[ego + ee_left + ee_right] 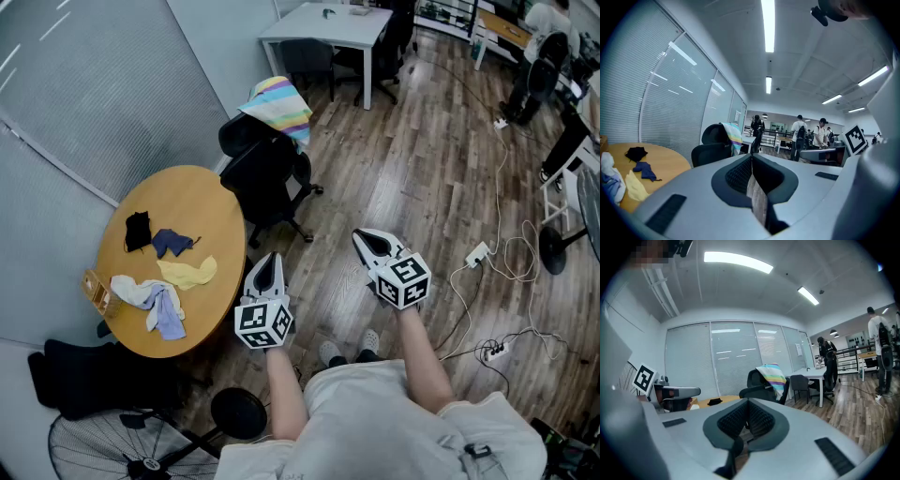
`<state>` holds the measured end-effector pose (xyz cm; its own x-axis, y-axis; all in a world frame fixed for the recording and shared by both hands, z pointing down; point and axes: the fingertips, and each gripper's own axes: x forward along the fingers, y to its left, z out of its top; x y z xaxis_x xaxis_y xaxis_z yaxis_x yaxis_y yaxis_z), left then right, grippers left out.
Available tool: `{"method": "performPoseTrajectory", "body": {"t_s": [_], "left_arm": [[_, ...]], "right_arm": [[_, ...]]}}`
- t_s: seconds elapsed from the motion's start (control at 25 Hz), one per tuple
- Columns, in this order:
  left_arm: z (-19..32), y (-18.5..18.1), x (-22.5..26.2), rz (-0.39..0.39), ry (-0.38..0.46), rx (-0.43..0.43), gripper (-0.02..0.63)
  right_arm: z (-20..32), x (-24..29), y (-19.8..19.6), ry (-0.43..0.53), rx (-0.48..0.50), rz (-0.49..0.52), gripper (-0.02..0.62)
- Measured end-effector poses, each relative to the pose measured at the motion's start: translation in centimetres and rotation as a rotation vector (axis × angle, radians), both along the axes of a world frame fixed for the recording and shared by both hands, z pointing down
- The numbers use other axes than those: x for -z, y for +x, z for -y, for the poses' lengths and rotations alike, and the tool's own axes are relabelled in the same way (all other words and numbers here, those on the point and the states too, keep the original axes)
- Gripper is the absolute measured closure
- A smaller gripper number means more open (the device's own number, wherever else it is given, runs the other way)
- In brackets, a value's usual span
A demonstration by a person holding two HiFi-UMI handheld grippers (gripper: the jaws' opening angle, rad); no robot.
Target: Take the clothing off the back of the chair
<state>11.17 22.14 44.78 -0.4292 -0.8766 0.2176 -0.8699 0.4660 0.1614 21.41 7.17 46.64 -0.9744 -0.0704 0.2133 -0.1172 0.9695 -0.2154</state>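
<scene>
A striped, pastel-coloured garment hangs over the back of a black office chair beside the round table; it also shows as the striped garment in the left gripper view and the striped garment in the right gripper view. My left gripper is held in front of me, well short of the chair, its jaws shut with nothing between them. My right gripper floats over the wooden floor to the right of the chair, also shut and empty.
A round wooden table at the left carries several small cloths. A white desk with a dark chair stands behind. Cables and power strips lie on the floor at the right. A fan stands near my feet. People stand far off.
</scene>
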Motion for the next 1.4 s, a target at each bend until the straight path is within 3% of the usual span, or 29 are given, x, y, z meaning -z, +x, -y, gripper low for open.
{"method": "performPoseTrajectory", "body": {"t_s": [0.28, 0.48, 0.64, 0.84, 1.12, 1.28, 1.4], "left_arm": [[1.6, 0.8, 1.0, 0.073, -0.032, -0.013, 0.574], [1.7, 2.1, 0.6, 0.109, -0.061, 0.018, 0.575], [1.2, 2.9, -0.4, 0.123, -0.102, 0.060, 0.574], [1.0, 3.5, -1.3, 0.165, -0.151, 0.054, 0.578], [2.5, 0.8, -1.0, 0.142, -0.126, 0.047, 0.578], [4.7, -1.4, -0.7, 0.184, -0.057, -0.017, 0.578], [6.5, -4.2, -0.9, 0.148, 0.004, -0.046, 0.578]], "right_arm": [[2.4, 0.7, -0.1, 0.009, -0.009, 0.067, 0.572], [3.5, -0.2, 1.9, -0.073, -0.010, 0.128, 0.572], [3.9, -1.8, 3.0, -0.107, 0.056, 0.113, 0.572], [5.6, -2.7, 3.4, -0.106, 0.057, 0.101, 0.571], [9.0, -3.8, 2.9, -0.116, -0.018, 0.071, 0.571], [11.2, -4.0, 2.1, -0.106, -0.089, 0.068, 0.571], [13.4, -4.5, 1.2, -0.073, -0.162, 0.040, 0.571]]}}
